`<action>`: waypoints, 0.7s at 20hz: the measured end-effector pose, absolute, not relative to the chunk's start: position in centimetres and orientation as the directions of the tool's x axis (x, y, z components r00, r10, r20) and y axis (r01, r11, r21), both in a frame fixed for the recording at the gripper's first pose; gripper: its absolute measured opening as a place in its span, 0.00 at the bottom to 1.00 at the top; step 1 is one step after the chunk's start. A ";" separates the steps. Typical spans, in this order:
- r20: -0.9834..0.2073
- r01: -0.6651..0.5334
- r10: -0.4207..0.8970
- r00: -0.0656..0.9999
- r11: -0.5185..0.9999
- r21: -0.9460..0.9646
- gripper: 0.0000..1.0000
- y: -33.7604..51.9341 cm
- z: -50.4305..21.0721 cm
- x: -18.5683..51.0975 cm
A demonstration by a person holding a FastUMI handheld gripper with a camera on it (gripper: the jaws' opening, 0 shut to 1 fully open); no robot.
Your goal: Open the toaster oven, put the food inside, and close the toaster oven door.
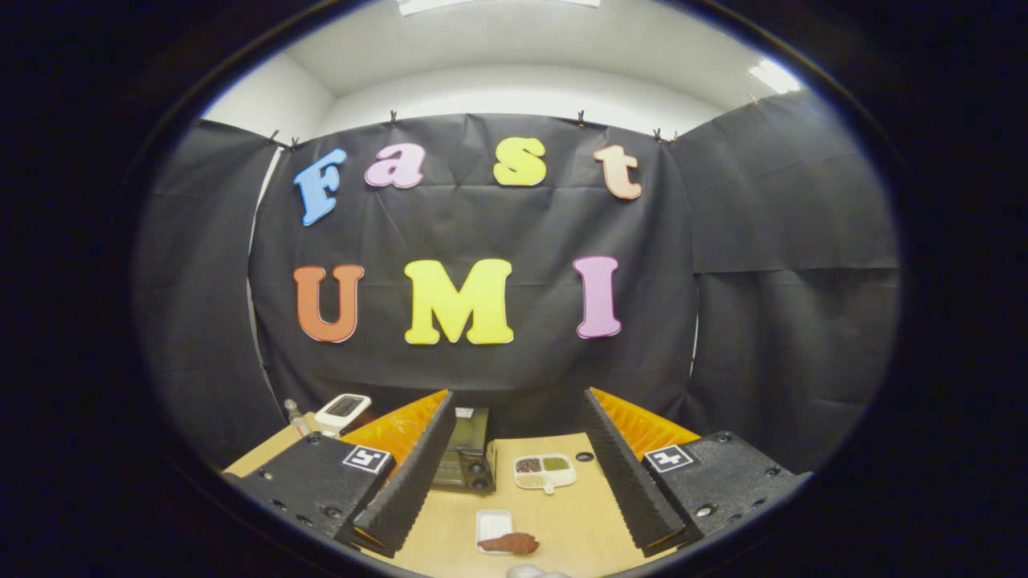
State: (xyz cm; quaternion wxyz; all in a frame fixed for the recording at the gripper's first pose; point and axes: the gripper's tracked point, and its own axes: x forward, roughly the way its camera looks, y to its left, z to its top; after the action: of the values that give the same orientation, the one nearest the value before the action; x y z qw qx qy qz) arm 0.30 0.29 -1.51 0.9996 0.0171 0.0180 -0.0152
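— Where are the tongs right now?

— I have the gripper (514,482) high above the wooden table (578,514), fingers spread wide apart, released, nothing between them but open tabletop.

— And the toaster oven?

— The toaster oven (464,461) sits at the far side of the table, just beside my left finger (409,474), which covers part of it. I see its dark front and two knobs low on its right side. I cannot tell from here whether the door is fully closed.

— The food?

— A reddish-brown piece of food (510,543) lies between the fingers, close in, touching the near edge of a small white tray (492,523). Beyond that, near the oven's right side, there is a white divided dish (544,472) with brown, green and pale fillings in its compartments.

— Anything else on the table?

— A small white device with a dark screen (343,409) stands at the far left corner, beyond my left finger, with a small bottle (294,414) just beside it.
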 end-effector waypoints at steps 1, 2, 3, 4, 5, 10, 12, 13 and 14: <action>-0.038 0.036 -0.034 0.999 0.999 0.034 1.00 0.3 -1.7 0.5; -0.039 0.035 -0.033 0.999 0.999 0.039 1.00 0.6 -1.8 0.7; -0.042 0.033 -0.031 0.999 0.998 0.045 1.00 1.0 -2.1 1.0; -0.046 0.032 -0.030 0.999 0.998 0.046 1.00 1.4 -2.2 1.4; -0.045 0.032 -0.030 0.999 0.999 0.043 1.00 1.8 -2.4 1.9; -0.051 0.025 -0.024 0.998 0.999 0.021 1.00 5.6 -3.7 5.0; -0.050 0.016 -0.016 0.999 1.000 0.015 1.00 7.8 -4.5 6.7; -0.048 0.007 -0.007 0.999 1.000 0.011 1.00 9.1 -5.0 7.6; -0.039 0.000 0.001 0.999 1.000 0.009 1.00 10.5 -5.4 8.7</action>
State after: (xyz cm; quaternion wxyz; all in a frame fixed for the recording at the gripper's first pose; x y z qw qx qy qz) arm 8.73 10.50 -5.40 0.9998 0.0045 0.0193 0.0002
